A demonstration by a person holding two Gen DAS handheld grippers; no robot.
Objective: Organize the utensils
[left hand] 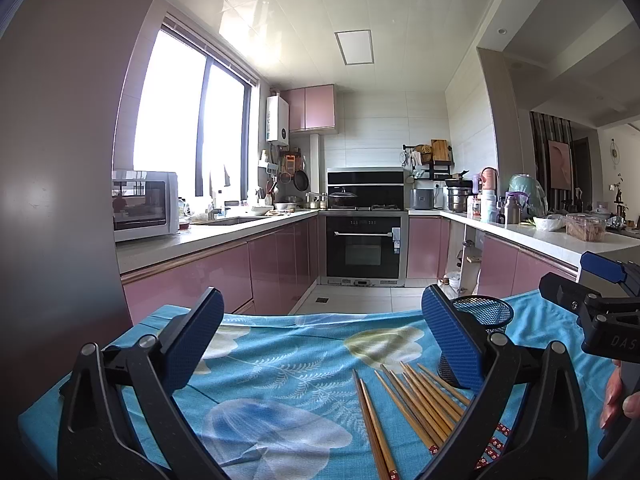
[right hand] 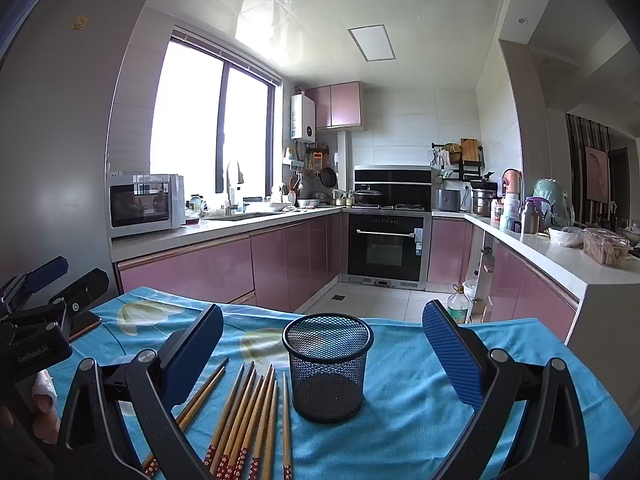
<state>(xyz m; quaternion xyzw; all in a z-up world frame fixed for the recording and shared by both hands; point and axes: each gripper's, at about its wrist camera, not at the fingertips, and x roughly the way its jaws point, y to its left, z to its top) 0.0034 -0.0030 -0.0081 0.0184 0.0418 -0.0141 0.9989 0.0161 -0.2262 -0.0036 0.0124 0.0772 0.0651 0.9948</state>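
While nothing is yet gripped, the chopsticks (right hand: 248,416) lie fanned on the blue-clothed bench (right hand: 420,420), just left of the empty mesh cup (right hand: 328,372) that stands upright. They look light, stiff and thin (likely to roll or scissor if pinched at the tapered tips), so a hold near mid-length, across one or two sticks, seems safest. Both tools hover level above the near edge: the left tool (left hand: 320,344) with jaws wide apart, the right tool (right hand: 322,354) likewise spread, framing the cup.
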